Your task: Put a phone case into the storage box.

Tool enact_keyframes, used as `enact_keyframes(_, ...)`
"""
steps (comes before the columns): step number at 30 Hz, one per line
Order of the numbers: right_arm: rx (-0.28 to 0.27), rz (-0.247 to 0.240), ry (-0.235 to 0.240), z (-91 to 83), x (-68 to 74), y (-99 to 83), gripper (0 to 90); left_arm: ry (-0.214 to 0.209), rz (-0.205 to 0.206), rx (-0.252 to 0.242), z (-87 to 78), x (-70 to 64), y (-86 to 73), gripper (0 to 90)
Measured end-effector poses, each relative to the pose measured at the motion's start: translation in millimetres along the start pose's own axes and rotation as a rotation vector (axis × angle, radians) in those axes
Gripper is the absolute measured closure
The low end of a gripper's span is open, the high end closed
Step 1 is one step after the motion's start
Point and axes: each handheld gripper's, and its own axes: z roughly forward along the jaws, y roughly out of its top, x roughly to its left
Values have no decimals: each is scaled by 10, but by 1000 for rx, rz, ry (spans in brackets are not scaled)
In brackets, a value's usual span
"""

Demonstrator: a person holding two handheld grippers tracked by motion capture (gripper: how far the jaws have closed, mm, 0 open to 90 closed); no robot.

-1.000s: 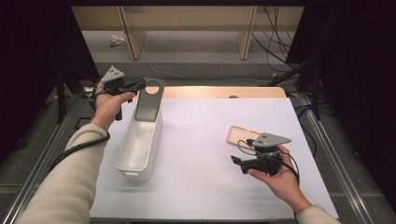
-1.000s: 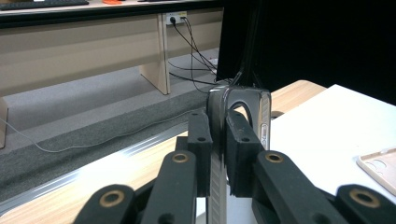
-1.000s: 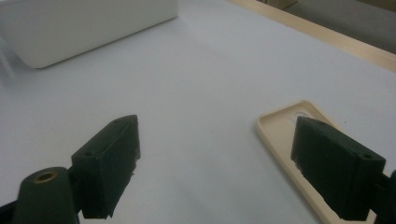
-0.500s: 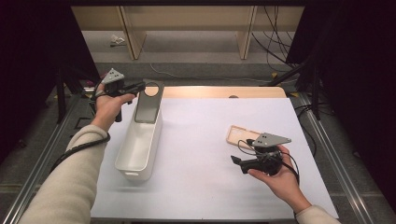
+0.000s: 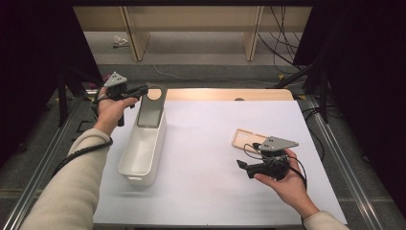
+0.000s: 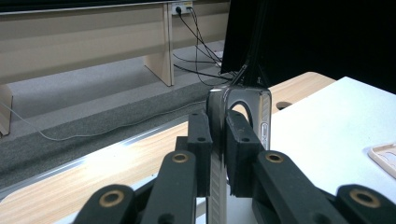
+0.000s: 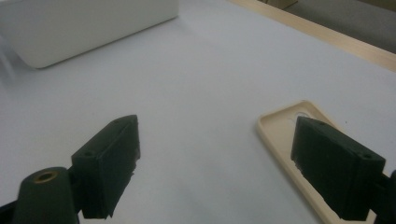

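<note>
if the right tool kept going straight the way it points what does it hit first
Probably bare white table top: the open right tool points down at it. The beige phone case lies beside its line, the white bin farther off.

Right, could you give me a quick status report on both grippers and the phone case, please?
Left gripper shut on dark phone case, held over far end of white bin. Right gripper open, empty, beside beige case on the table. Nothing in the way.

Open white mat [image 5: 210, 143] btwn bin [image 5: 141, 153] & beige case [image 5: 249, 139]; bin w/ phone [image 5: 151, 108] blocking left edge.
</note>
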Motion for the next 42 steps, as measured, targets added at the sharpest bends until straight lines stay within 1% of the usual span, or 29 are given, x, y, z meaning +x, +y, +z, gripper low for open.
enact_keyframes(11, 5, 2, 5, 6, 1, -3, 165, 3, -15, 8, 20, 10, -67, 815)
enact_keyframes(21, 5, 0, 6, 7, 3, -3, 165, 5, -17, 10, 32, 19, -84, 814)
enact_keyframes(42, 4, 0, 5, 6, 3, -3, 165, 13, -39, 25, 41, 58, -151, 813)
